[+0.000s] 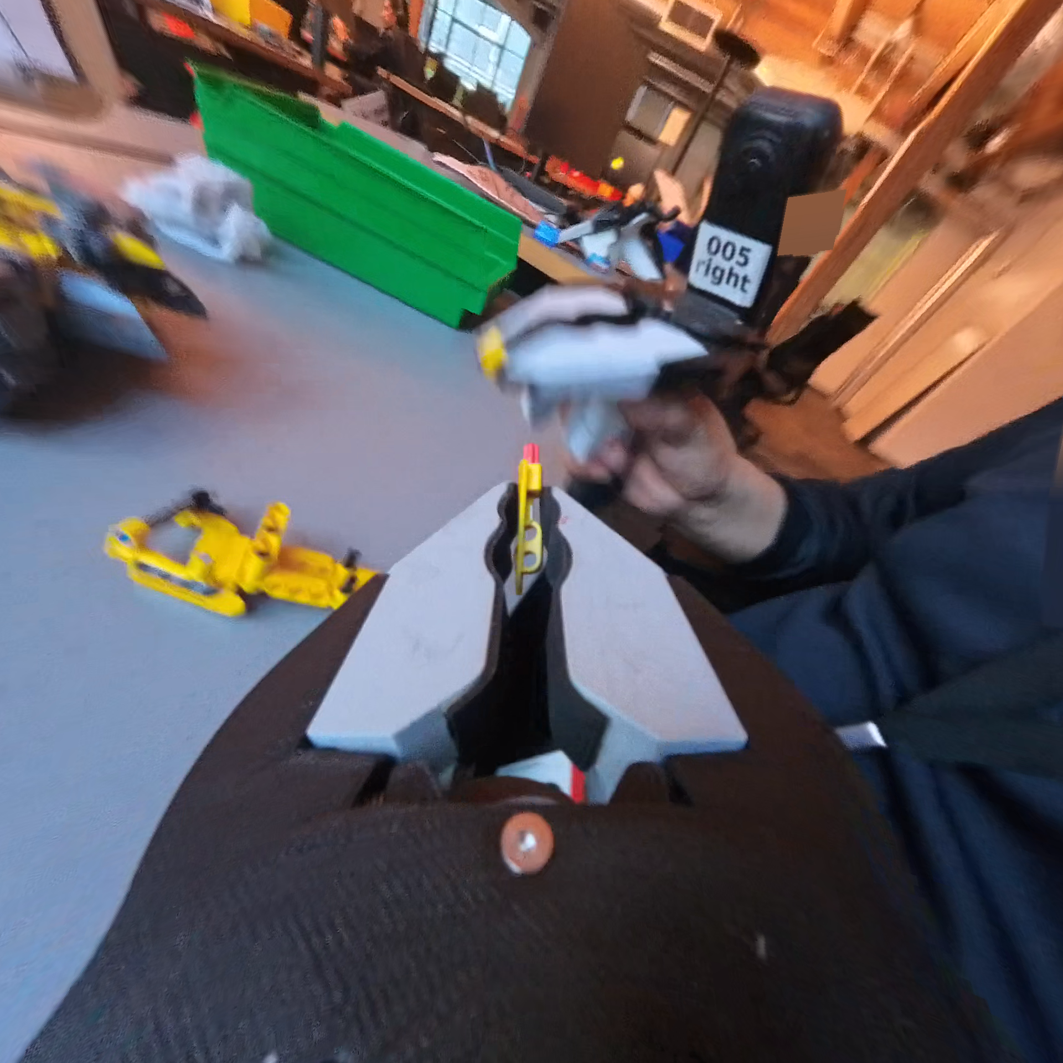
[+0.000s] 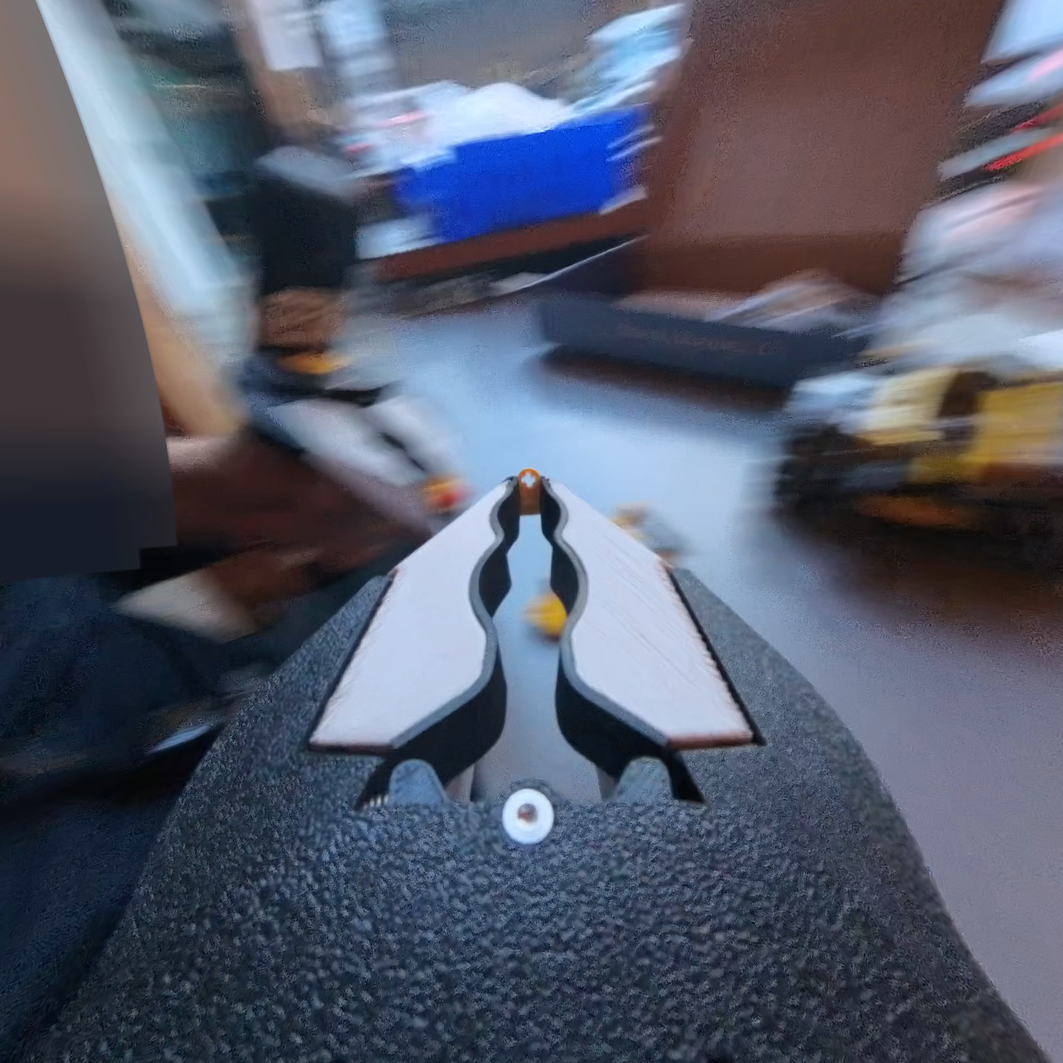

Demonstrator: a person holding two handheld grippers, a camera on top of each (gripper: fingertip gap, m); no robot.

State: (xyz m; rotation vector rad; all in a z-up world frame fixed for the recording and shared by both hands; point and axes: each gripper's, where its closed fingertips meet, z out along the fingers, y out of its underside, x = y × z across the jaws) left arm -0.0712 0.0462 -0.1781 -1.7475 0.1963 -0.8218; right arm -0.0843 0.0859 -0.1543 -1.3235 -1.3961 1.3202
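While held above the grey table (image 1: 241, 414), left gripper (image 1: 528, 489) pinches a yellow beam (image 1: 528, 535), right gripper (image 2: 528, 486) nips an orange peg (image 2: 528, 489), yellow model (image 1: 224, 561) off left, open room between.

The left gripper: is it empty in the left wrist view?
No, the left gripper is shut on a thin yellow plastic beam with holes that stands upright between its grey fingers.

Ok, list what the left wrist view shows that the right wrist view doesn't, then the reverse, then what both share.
Left wrist view only: the left gripper shut on a thin yellow beam with a red pin, a green bin, and a small yellow toy vehicle lying on the table.

Right wrist view only: the right gripper pinching a small orange piece, and a blurred blue bin.

Both: the grey tabletop and a larger yellow-and-black model.
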